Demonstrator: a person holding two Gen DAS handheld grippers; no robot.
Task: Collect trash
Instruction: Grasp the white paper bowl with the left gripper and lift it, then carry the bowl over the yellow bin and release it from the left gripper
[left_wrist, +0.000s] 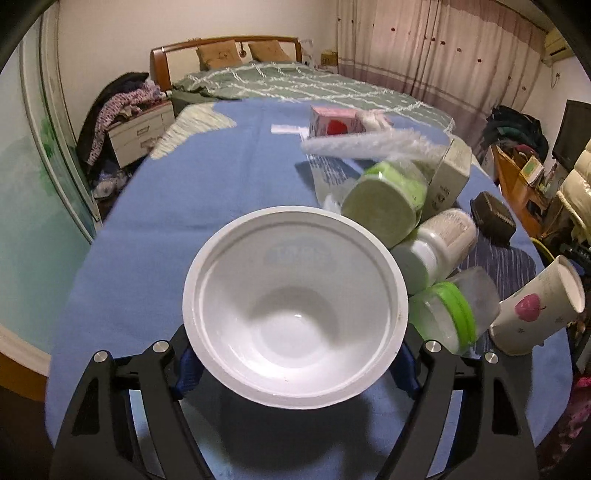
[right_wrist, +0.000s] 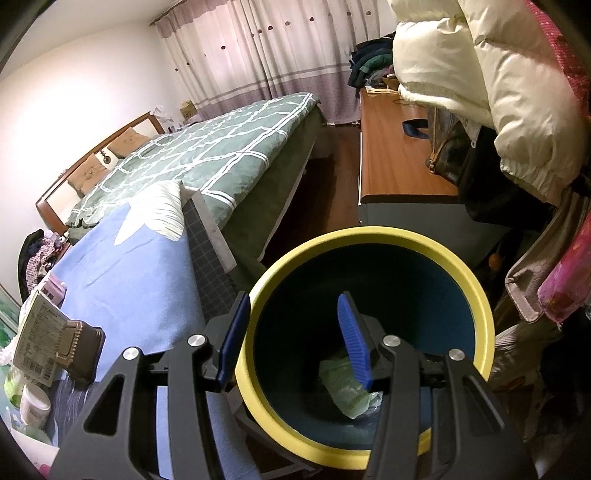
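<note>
The white bowl (left_wrist: 293, 306) hides the left tongs' (left_wrist: 295, 363) tips, so their grip is unclear. The right tongs (right_wrist: 295, 347) pinch the yellow bin's (right_wrist: 480, 295) rim.

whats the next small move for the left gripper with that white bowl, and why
Probably close the left gripper the rest of the way onto the white bowl. The bowl already sits between its blue pads, which flank its base, so it looks lined up to grip. The right gripper grips the yellow-rimmed bin wall, ready to receive it.
</note>
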